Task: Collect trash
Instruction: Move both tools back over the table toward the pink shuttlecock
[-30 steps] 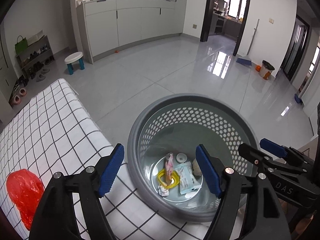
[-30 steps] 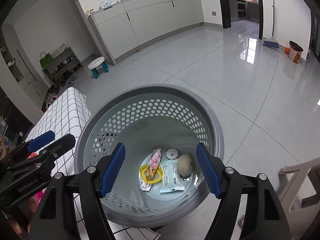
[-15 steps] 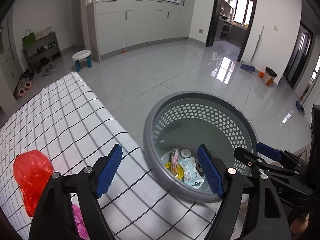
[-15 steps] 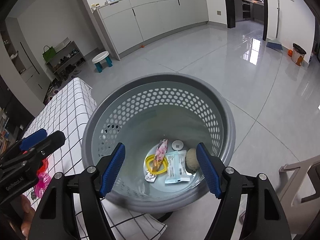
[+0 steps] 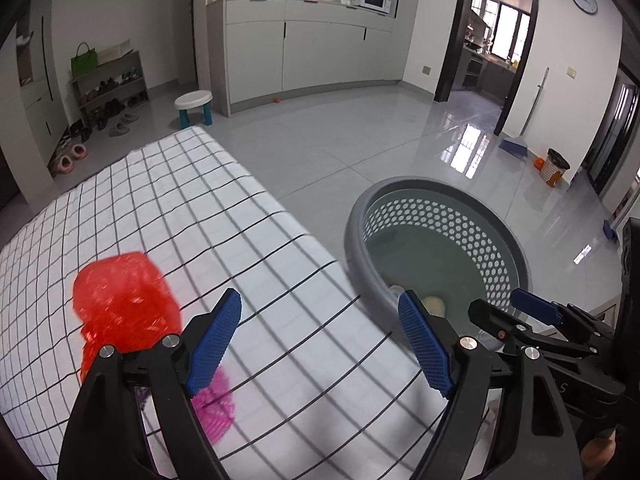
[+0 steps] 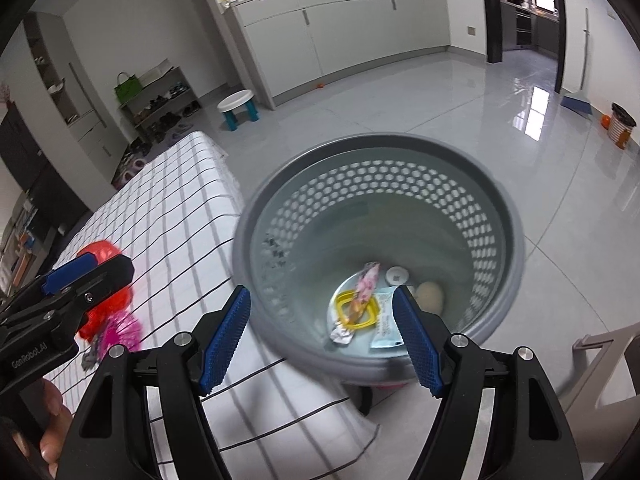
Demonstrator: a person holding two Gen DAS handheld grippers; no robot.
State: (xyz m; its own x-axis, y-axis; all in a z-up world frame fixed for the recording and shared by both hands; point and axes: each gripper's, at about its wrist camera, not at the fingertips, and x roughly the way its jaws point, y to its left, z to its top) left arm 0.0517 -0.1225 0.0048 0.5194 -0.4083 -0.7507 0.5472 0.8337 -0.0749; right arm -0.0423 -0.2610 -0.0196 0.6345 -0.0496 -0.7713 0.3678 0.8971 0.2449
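Observation:
A grey perforated basket (image 5: 400, 192) stands on the floor beside the checked tablecloth (image 5: 168, 200); it also shows in the right wrist view (image 6: 380, 144). It holds a yellow ring (image 6: 344, 308), a pink wrapper (image 6: 368, 280), a blue-white packet (image 6: 386, 320), a beige ball (image 6: 430, 294) and a white cap (image 6: 396, 275). A red plastic bag (image 5: 120, 300) and a pink net (image 5: 214, 408) lie on the cloth. My left gripper (image 5: 320, 344) is open and empty above the cloth, right of the bag. My right gripper (image 6: 322, 336) is open and empty over the basket's near rim.
The tiled floor (image 5: 360, 140) lies beyond the table edge. A white stool (image 5: 194, 106), a shoe rack (image 5: 108, 88) and cabinets (image 5: 320, 52) stand at the back. A broom (image 5: 520, 140) and small bin (image 5: 556, 166) are at the far right. A chair frame (image 6: 600, 352) is by the basket.
Both grippers have moved left, away from the basket and over the cloth. The red bag and pink net are now closer to my left gripper. Both stay open and empty.

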